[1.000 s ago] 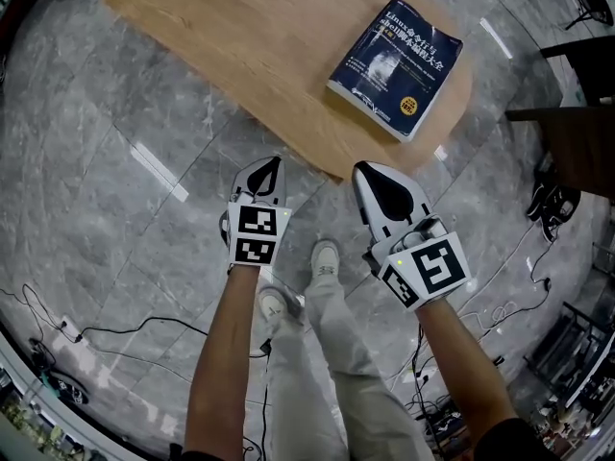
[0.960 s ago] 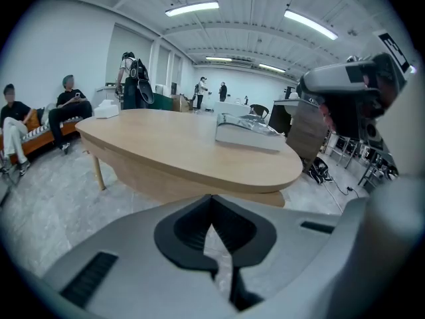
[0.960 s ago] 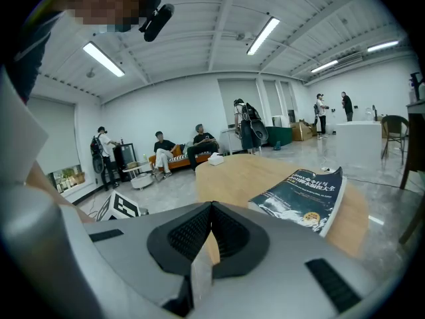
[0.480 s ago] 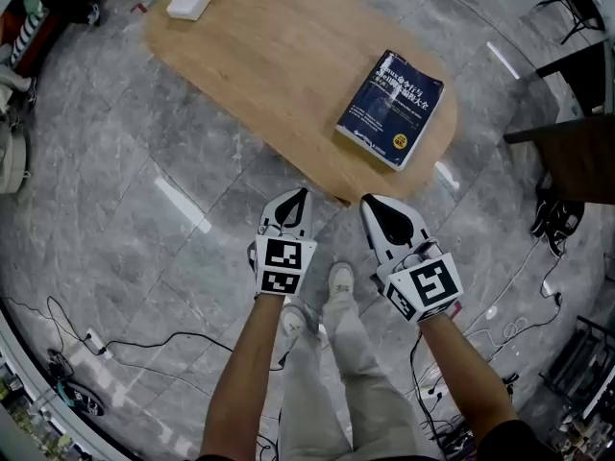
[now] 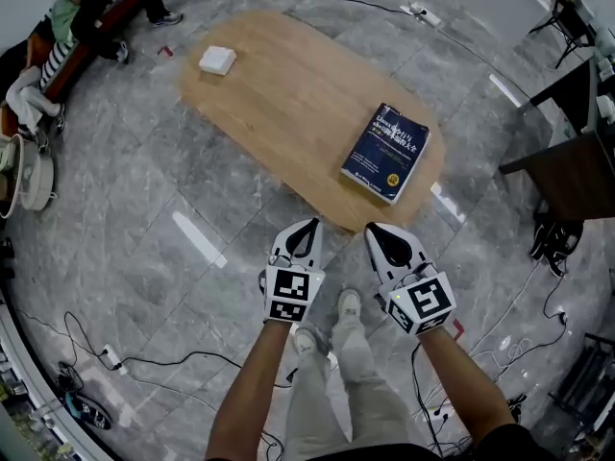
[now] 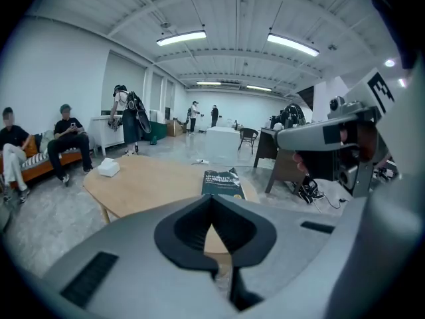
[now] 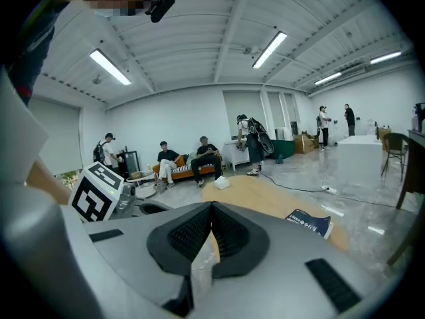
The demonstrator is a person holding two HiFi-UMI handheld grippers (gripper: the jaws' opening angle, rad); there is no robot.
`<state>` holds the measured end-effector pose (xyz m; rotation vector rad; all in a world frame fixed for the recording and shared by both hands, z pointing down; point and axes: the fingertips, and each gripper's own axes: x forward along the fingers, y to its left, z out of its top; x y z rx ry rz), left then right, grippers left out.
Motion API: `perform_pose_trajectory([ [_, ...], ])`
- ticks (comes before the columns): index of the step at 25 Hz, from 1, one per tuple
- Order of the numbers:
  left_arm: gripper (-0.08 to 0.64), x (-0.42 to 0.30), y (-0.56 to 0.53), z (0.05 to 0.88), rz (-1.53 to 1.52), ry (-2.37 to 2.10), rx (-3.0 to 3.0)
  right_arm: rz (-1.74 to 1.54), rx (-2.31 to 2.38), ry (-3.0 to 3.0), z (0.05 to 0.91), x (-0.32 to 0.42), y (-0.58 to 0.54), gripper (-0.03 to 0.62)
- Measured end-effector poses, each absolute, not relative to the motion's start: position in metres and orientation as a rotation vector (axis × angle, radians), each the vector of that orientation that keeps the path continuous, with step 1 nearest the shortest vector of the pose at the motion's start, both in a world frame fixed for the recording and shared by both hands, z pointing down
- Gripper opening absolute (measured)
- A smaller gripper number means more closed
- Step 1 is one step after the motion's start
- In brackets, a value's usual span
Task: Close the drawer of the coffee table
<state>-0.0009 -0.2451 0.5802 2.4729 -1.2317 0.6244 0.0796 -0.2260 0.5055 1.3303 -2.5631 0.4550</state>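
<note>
Wooden oval coffee table (image 5: 288, 94) lay just ahead of left gripper (image 5: 309, 224) and right gripper (image 5: 373, 230), both clenched, empty. Drawer was not visible; best to locate its front first, then push squarely.

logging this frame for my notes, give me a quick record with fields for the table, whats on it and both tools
table: oval light wooden coffee table on grey stone floor
on table: dark blue book toward the near end; small white box at the far end
drawer: not visible in any view
left tool: jaws together, empty, held just off the table's near end
right tool: jaws together, empty, beside the left tool
contact: neither tool touches the table
</note>
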Motion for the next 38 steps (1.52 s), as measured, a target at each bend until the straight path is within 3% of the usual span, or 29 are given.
perform_pose_trajectory([
  [24, 0.002, -0.034, -0.162, 0.352, 0.435, -1.285, 2.609, 0.332, 1.354, -2.554, 0.347, 0.055, -0.167, 0.012],
  [38, 0.002, -0.082, -0.101, 0.266, 0.324, -1.323, 2.695, 0.145, 1.250, -2.660, 0.259, -0.019, -0.110, 0.012],
])
